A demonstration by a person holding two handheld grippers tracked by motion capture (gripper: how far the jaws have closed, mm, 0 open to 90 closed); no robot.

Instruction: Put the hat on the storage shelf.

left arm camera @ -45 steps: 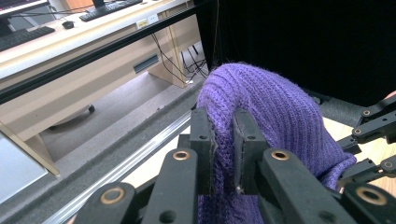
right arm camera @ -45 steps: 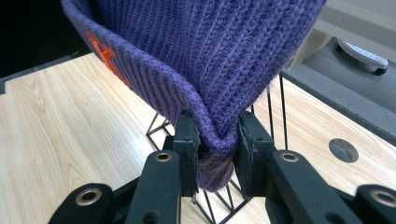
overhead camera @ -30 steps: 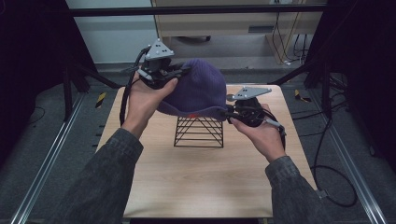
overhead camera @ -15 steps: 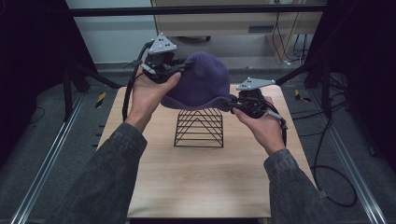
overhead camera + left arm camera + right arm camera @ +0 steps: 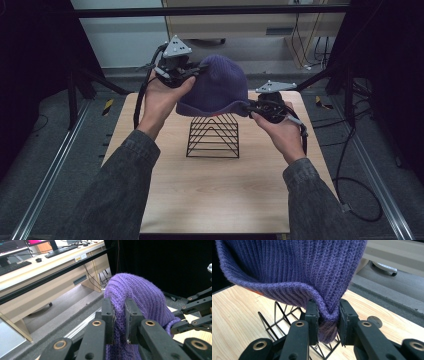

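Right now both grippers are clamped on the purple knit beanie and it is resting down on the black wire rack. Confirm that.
Not quite. Both the left gripper and the right gripper are clamped on the purple knit beanie, but it is not resting on the black wire rack. The high view shows the beanie held in the air above the rack, with a gap under its brim.

You are working in a lab or recording room rather than a home: your small wooden desk (image 5: 215, 190) stands inside a black metal frame (image 5: 210, 10) hung with dark curtains (image 5: 385, 65), on grey carpet crossed by floor rails (image 5: 45, 185) and loose cables (image 5: 350, 165). Beyond it, a long office bench (image 5: 50, 267) carries keyboards (image 5: 62, 250) and monitors (image 5: 10, 246).
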